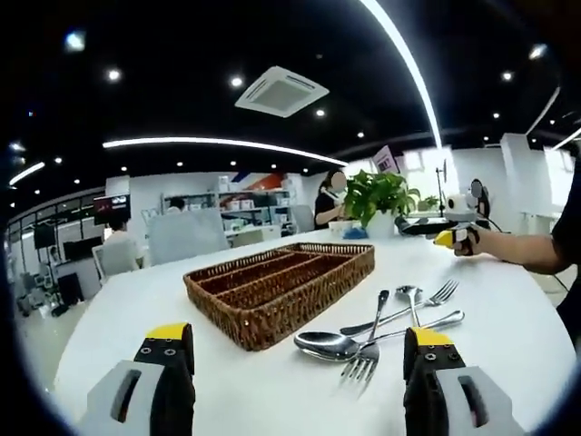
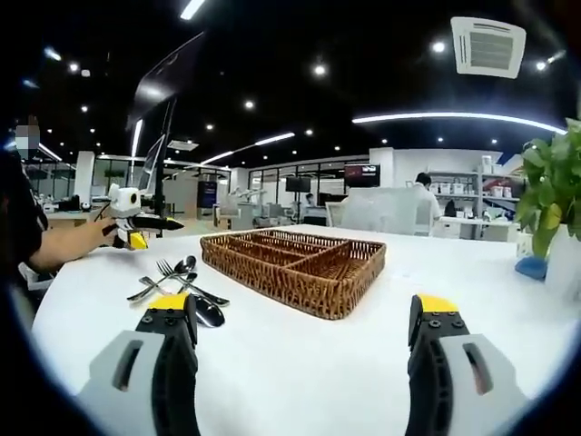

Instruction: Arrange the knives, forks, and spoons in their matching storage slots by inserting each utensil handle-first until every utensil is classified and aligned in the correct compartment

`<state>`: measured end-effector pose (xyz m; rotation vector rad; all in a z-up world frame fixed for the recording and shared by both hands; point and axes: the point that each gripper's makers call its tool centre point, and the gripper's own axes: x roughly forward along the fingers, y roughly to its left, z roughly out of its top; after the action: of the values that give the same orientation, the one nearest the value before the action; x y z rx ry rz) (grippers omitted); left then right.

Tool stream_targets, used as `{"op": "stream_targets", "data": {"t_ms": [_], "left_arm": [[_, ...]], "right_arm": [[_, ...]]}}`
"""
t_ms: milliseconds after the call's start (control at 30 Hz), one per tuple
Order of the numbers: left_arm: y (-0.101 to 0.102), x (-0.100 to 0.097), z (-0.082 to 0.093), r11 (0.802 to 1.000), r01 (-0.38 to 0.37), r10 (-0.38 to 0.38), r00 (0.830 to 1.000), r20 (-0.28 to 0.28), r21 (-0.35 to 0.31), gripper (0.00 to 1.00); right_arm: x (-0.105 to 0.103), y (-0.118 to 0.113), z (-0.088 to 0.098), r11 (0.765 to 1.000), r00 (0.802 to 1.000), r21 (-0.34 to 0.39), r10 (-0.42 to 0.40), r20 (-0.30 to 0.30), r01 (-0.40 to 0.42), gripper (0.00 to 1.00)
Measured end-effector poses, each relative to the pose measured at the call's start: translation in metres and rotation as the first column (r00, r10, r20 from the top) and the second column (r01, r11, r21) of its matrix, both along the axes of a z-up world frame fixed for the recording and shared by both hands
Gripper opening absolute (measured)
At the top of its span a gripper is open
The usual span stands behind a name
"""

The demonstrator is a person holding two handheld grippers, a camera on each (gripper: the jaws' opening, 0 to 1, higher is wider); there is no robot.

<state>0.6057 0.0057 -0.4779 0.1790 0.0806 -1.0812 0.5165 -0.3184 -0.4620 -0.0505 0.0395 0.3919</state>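
Spread left gripper (image 1: 300, 350) jaws frame utensils (image 1: 381, 331) beside wicker tray (image 1: 281, 286).

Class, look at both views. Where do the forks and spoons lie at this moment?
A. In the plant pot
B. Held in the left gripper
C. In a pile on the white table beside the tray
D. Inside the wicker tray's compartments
C: the forks and spoons lie piled on the table beside the wicker tray, whose compartments hold nothing.

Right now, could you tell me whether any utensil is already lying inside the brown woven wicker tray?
No, the brown woven wicker tray has bare compartments, and the metal spoons and forks lie in a pile on the white table beside it.
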Motion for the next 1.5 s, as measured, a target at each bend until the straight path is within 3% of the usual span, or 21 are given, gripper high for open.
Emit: {"op": "stream_targets", "data": {"t_ms": [100, 167, 267, 367, 667, 1033, 1300, 1500], "left_arm": [[-0.002, -0.003, -0.005, 0.999, 0.010, -0.010, 1.000, 0.004, 0.035, 1.00], [-0.003, -0.006, 0.004, 1.000, 0.008, -0.009, 0.999, 0.046, 0.030, 1.00], [-0.002, -0.005, 0.008, 1.000, 0.004, -0.004, 1.000, 0.025, -0.015, 1.00], [0.001, -0.002, 0.003, 1.000, -0.008, 0.008, 1.000, 0.030, -0.001, 1.00], [-0.002, -0.002, -0.003, 1.000, -0.005, 0.005, 1.000, 0.023, 0.012, 1.00], [0.002, 0.003, -0.004, 1.000, -0.024, 0.024, 1.000, 0.010, 0.000, 1.00], [0.004, 0.003, 0.005, 0.999, -0.033, 0.033, 0.999, 0.039, -0.009, 1.00], [0.003, 0.005, 0.001, 1.000, -0.030, 0.030, 0.999, 0.038, 0.006, 1.00]], "right_arm": [[-0.001, 0.000, 0.000, 1.000, 1.000, -0.015, 0.000, -0.001, 0.000, 1.00], [-0.003, -0.002, 0.008, 1.000, 1.000, -0.005, 0.001, 0.022, -0.001, 1.00], [-0.004, -0.002, 0.012, 1.000, 0.999, 0.025, -0.003, 0.037, 0.002, 1.00], [-0.001, -0.003, 0.005, 1.000, 1.000, 0.014, -0.006, 0.017, 0.006, 1.00], [-0.003, -0.003, 0.006, 1.000, 1.000, 0.005, -0.011, 0.024, 0.011, 1.00], [0.000, -0.016, 0.000, 0.997, 0.999, 0.059, -0.044, 0.000, 0.044, 1.00], [-0.003, -0.002, 0.008, 0.999, 0.999, 0.029, -0.020, 0.030, 0.019, 1.00], [-0.001, -0.007, 0.005, 1.000, 0.999, 0.015, -0.027, 0.022, 0.027, 1.00]]}}
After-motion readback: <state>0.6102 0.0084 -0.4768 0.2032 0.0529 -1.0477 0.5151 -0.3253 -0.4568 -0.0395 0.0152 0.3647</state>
